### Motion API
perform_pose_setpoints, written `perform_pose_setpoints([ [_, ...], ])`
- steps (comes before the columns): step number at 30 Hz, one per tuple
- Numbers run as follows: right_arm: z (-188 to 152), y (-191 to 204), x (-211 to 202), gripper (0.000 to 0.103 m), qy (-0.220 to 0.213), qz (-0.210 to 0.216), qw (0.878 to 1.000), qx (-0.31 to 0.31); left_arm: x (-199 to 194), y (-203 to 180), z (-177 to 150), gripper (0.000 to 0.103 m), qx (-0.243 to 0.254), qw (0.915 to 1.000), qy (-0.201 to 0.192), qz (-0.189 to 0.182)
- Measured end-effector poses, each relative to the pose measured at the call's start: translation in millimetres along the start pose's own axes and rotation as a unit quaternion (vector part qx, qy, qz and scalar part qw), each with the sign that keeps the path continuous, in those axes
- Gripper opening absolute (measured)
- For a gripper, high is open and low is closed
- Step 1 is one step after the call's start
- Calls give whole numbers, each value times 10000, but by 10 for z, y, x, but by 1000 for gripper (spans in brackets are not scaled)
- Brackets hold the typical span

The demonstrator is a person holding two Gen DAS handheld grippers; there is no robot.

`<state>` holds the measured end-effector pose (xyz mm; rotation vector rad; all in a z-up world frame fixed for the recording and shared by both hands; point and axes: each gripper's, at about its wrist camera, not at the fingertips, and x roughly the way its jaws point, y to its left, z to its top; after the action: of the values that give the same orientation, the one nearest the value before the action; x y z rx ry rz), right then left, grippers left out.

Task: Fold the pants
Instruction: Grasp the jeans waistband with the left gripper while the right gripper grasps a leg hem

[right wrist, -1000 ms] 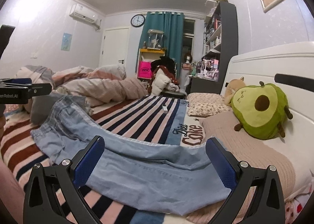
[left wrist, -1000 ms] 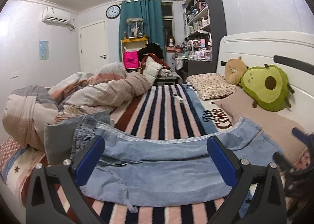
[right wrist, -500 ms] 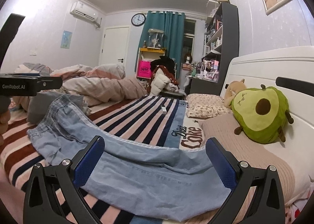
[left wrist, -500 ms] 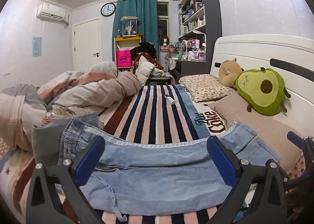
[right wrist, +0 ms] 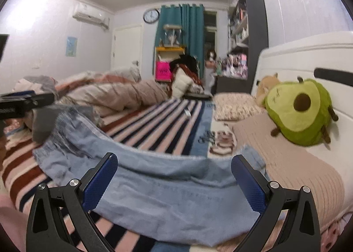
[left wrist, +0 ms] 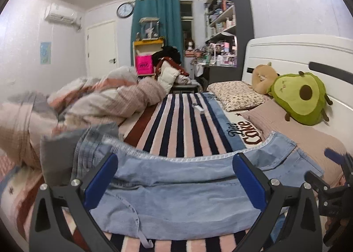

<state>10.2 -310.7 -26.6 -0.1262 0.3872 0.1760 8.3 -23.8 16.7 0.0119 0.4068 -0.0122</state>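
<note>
The left gripper (left wrist: pixel 175 182), black-framed with blue rubber pads, hung spread wide and grasping nothing, just above the light blue denim pants (left wrist: pixel 176 190). The right gripper (right wrist: pixel 174 182), of the same build, was likewise released and empty over the same garment. The pants lay across the near part of the bed, folded lengthwise, the gathered waistband toward the left and the leg ends toward the right, touching a beige ribbed pillow (right wrist: pixel 293 163). Under them spread a striped blanket (left wrist: pixel 183 126) in navy, pink and white with a "Diet Coke" print along its blue edge. To the left a rumpled striped duvet (left wrist: pixel 106 102) was heaped. Further right a green avocado plush toy (left wrist: pixel 302 99) leaned against the white headboard (left wrist: pixel 308 53), beside a tan plush and a floral pillow (left wrist: pixel 236 95). A small white object lay on the blanket further back; what it was cannot be told. At the far wall stood a teal curtain (left wrist: pixel 156 27), a round wall clock (left wrist: pixel 124 9), a white door (left wrist: pixel 101 49), a dark shelving unit (left wrist: pixel 229 22) crowded with items, and a wall-mounted air conditioner (left wrist: pixel 61 15).
</note>
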Motion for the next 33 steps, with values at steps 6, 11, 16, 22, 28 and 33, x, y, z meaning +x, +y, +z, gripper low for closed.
perform_pose_setpoints([
  [6,-495,-226,304,102,840,396,9942,542,363,579,-474,102,-469,9968,632,171],
  [11,-805,-373,481,101,1209,369,9872,969,635,1006,-884,102,-880,9888,1126,436],
  [16,-1059,-563,524,101,1524,168,9771,1477,916,1285,-1242,102,-1293,9787,1517,484],
  [22,-1223,-760,647,87,1804,-207,9647,1908,1134,1538,-1577,99,-1662,9663,1881,565],
  [28,-1333,-813,747,87,1884,-270,9554,2260,1290,1718,-1683,95,-1800,9624,1921,673],
  [33,-1306,-818,814,86,1852,-441,9557,2246,1289,1865,-1683,95,-1984,9563,1895,1009],
])
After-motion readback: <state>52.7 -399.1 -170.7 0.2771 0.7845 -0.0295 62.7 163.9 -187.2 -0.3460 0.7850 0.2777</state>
